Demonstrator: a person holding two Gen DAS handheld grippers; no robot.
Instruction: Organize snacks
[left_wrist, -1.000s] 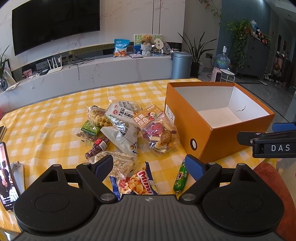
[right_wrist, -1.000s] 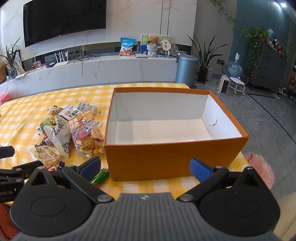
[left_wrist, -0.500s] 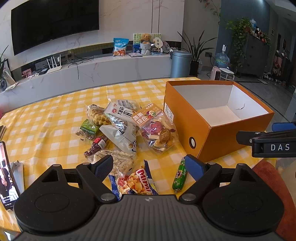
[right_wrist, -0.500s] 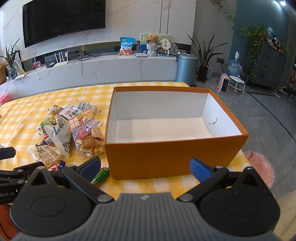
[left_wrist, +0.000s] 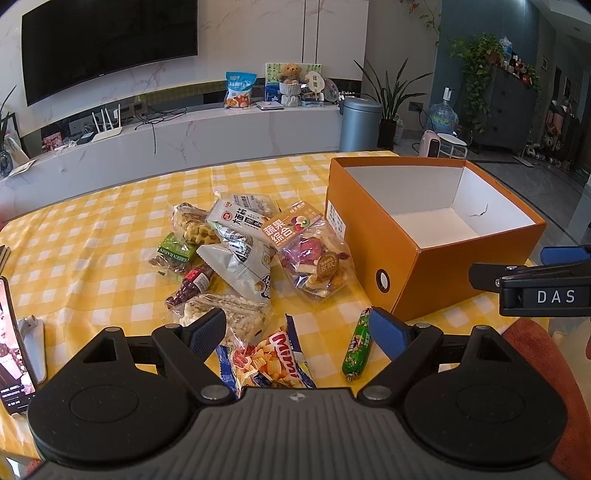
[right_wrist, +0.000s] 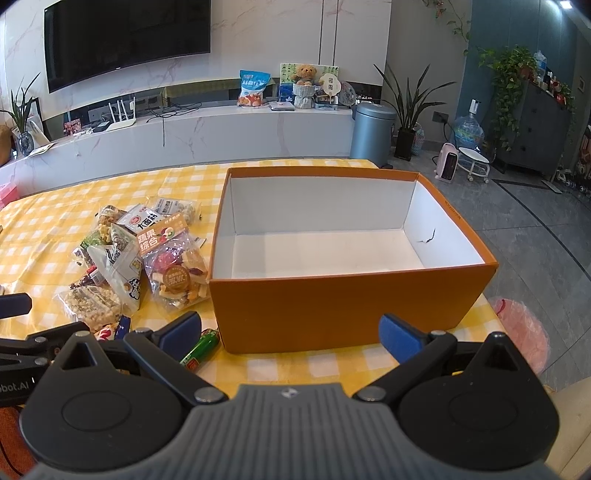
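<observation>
Left wrist view: the left gripper (left_wrist: 297, 330) hangs with jaws wide and empty over the near edge of the snack pile (left_wrist: 240, 258) on the tabletop (left_wrist: 92, 229). Nothing is packed yet, so the first pick is in hand. The Mimi packet (left_wrist: 275, 360) lies between the jaws, the green sausage stick (left_wrist: 357, 341) at about 3 o'clock; lowering and closing on one seems next.

Right wrist view: the right gripper (right_wrist: 290, 332), jaws wide and empty, faces the orange box (right_wrist: 351, 306), apparently empty; the snacks lie at 9 o'clock.
</observation>
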